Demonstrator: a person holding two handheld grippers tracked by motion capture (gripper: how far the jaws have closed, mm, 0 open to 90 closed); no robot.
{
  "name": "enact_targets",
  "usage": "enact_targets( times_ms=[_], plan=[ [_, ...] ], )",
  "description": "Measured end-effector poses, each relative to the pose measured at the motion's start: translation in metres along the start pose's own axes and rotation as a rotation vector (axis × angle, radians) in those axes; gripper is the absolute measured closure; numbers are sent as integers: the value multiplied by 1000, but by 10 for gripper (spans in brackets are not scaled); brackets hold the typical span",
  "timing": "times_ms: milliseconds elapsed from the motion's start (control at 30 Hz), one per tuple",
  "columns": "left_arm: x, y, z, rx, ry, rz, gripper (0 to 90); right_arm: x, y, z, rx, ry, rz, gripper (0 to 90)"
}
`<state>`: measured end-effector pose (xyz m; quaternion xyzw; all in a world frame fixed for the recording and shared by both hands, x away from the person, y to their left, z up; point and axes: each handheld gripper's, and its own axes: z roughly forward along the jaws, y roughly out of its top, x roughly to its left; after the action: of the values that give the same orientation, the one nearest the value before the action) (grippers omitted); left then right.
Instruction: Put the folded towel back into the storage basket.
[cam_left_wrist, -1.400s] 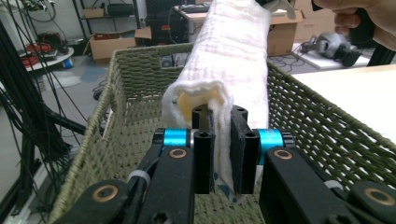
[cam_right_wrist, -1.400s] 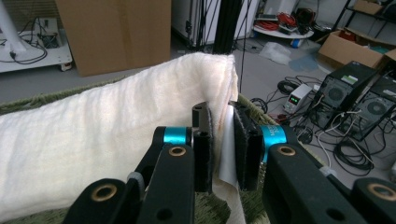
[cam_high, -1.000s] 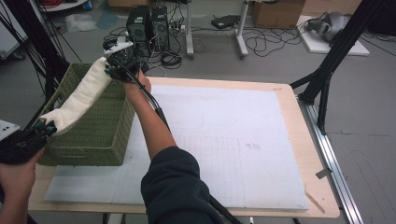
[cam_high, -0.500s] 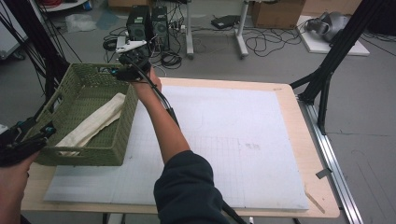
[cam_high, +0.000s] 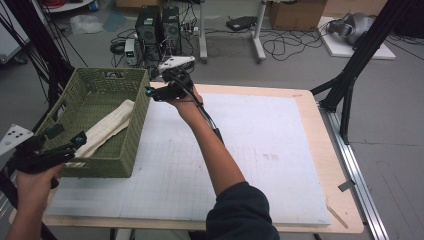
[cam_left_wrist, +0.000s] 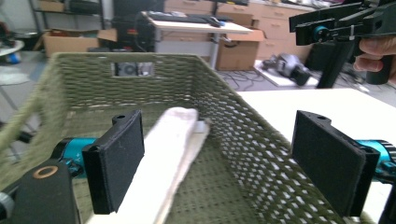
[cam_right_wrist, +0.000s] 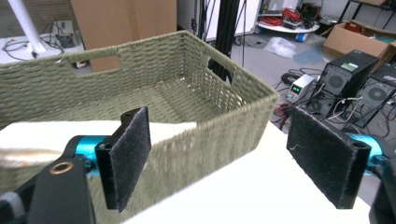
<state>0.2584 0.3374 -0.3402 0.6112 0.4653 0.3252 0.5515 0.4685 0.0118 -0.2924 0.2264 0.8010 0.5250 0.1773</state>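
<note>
Cloth (cam_high: 102, 132) lies folded lengthwise inside the green woven basket (cam_high: 131, 142), its long axis running from the near left corner, where we hold the left gripper (cam_high: 65, 145), up toward the far right wall. Nearest to us, that gripper's jaws have just been opening and now stand spread wide, with the near end of the cloth (cam_left_wrist: 163, 158) lying loose between and below the pads, untouched by either. So the cloth sits directly ahead of our left jaws, along their own line of sight, and this hand is clearly the closer one. Farther off, our right gripper (cam_high: 156, 92) hangs just outside the basket's far right corner; its jaws have also just been opening and hold nothing, with the cloth (cam_right_wrist: 70, 133) beyond the basket wall (cam_right_wrist: 201, 140), off to their left.
</note>
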Motion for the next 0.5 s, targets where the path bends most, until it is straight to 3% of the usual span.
enact_targets(
  times_ms=[167,267,500],
  plan=[
    [-13,-1,12,-5,-60,2,186,-11,-18,-27,-3,-10,18,173],
    [-21,-2,19,-8,-91,25,194,-16,-29,-42,-1,-27,33,124],
    [-44,-5,38,8,-159,62,196,-23,-53,-81,-8,-44,49,123]
  ],
)
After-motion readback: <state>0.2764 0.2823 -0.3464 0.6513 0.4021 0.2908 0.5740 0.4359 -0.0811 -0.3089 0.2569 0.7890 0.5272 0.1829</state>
